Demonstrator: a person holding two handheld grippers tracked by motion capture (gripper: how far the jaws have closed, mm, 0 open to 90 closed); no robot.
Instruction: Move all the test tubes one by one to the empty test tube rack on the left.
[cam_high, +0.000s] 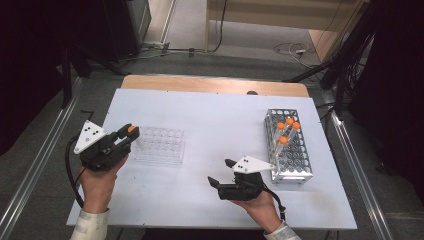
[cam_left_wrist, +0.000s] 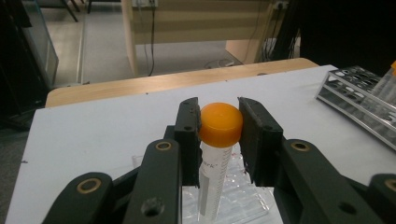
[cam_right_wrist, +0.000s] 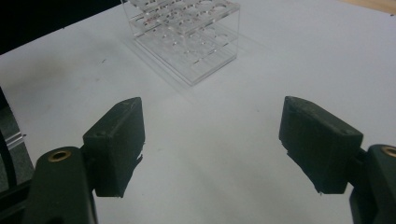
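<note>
My left gripper (cam_high: 129, 134) is shut on a clear tube with an orange cap (cam_left_wrist: 220, 125), its pads clamping just under the cap. The tube (cam_high: 131, 129) hangs upright over the left end of a clear plastic rack (cam_high: 160, 145) with empty holes. That clear rack (cam_left_wrist: 233, 198) lies directly below the held tube in the left gripper view. My right gripper (cam_high: 221, 172) rests low near the table's front, jaws wide apart and empty (cam_right_wrist: 212, 140), pointing toward the clear rack (cam_right_wrist: 187, 35). A metal wire rack (cam_high: 289, 147) at the right holds several orange-capped tubes (cam_high: 287, 129).
A white sheet (cam_high: 215, 120) covers the wooden table, whose far edge (cam_high: 215, 85) shows bare wood. The metal rack's end (cam_left_wrist: 359, 100) appears at the right in the left gripper view. Floor cables and dark equipment lie beyond the table.
</note>
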